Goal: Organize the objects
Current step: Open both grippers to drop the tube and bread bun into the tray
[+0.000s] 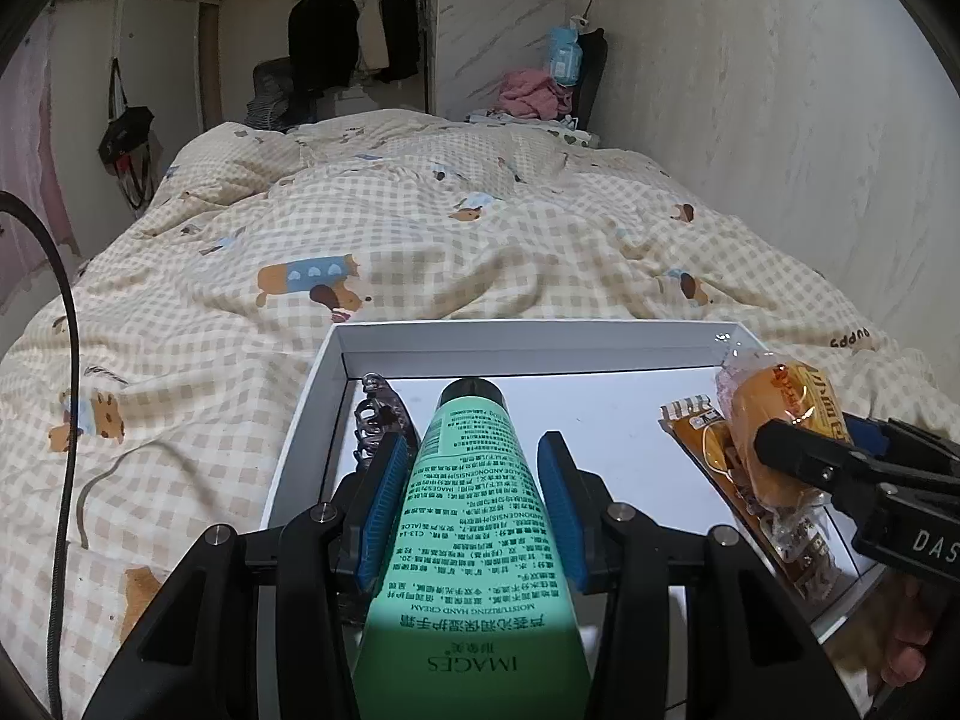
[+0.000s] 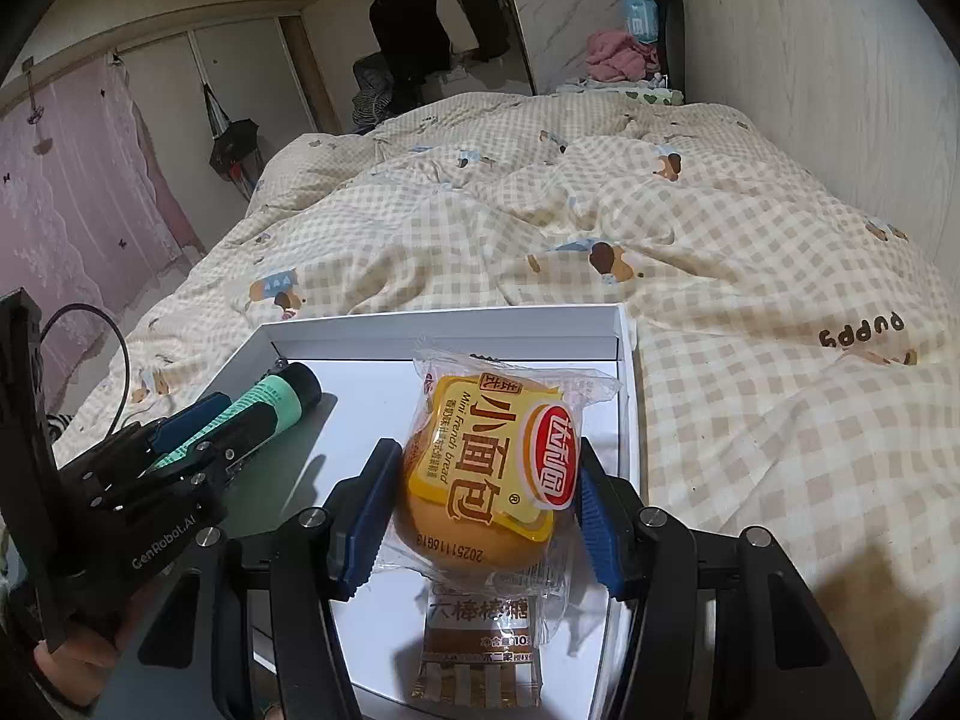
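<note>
A white shallow box [image 1: 528, 337] [image 2: 444, 319] lies on the bed. My left gripper [image 1: 471, 450] [image 2: 198, 438] is shut on a green hand cream tube [image 1: 474, 510] [image 2: 273, 399], black cap pointing away, over the box's left half. My right gripper [image 2: 480, 492] [image 1: 780, 450] is shut on a wrapped mini French bread [image 2: 480, 480] [image 1: 774, 414] over the box's right side. A brown striped sweet packet [image 2: 480, 654] [image 1: 702, 444] lies in the box under the bread. A dark hair claw clip [image 1: 378, 414] rests in the box's left corner, beside the left fingers.
The box sits on a cream checked duvet [image 1: 420, 228] [image 2: 750, 300] with dog prints, rumpled beyond it. A pale wall [image 1: 780, 120] runs along the right. A black cable [image 1: 66, 360] hangs at left. Clothes rack [image 1: 354, 36] and pink laundry [image 1: 534, 93] stand far back.
</note>
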### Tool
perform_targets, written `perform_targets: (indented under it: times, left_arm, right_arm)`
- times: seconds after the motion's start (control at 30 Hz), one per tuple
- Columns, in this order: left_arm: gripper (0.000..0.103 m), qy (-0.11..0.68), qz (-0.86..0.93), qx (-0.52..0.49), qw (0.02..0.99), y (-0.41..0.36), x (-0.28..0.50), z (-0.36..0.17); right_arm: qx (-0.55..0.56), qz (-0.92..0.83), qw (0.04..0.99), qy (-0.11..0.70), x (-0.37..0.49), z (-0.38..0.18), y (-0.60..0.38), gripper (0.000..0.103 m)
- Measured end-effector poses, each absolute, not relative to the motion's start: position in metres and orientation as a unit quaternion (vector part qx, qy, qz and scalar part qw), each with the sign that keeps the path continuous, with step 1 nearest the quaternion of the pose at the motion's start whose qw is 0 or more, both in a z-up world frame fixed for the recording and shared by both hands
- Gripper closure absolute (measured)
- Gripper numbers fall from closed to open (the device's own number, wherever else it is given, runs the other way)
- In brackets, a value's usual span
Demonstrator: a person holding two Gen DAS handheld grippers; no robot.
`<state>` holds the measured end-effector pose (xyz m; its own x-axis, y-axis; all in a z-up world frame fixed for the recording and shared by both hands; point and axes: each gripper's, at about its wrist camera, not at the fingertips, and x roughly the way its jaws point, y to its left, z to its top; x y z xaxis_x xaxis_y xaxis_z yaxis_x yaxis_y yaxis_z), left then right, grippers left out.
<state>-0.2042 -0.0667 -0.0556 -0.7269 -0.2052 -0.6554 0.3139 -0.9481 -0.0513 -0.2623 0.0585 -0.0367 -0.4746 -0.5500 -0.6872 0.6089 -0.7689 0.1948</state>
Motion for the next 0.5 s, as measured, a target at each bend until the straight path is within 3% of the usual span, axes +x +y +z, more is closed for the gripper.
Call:
perform_targets:
  times: [0.27, 0.37, 0.5]
  left_arm:
    - [0.053, 0.076, -0.931, 0.336, 0.121, -0.062, -0.204, -0.051]
    - [0.049, 0.071, -0.935, 0.327, 0.116, -0.06, -0.202, -0.047]
    - [0.046, 0.073, -0.938, 0.318, 0.112, -0.061, -0.199, -0.043]
  right_arm:
    - [0.386, -0.856, 0.343, 0.022, -0.264, -0.035, 0.062, 0.046]
    - [0.383, -0.857, 0.343, 0.023, -0.264, -0.034, 0.063, 0.045]
    - [0.373, -0.862, 0.344, 0.014, -0.263, -0.029, 0.066, 0.032]
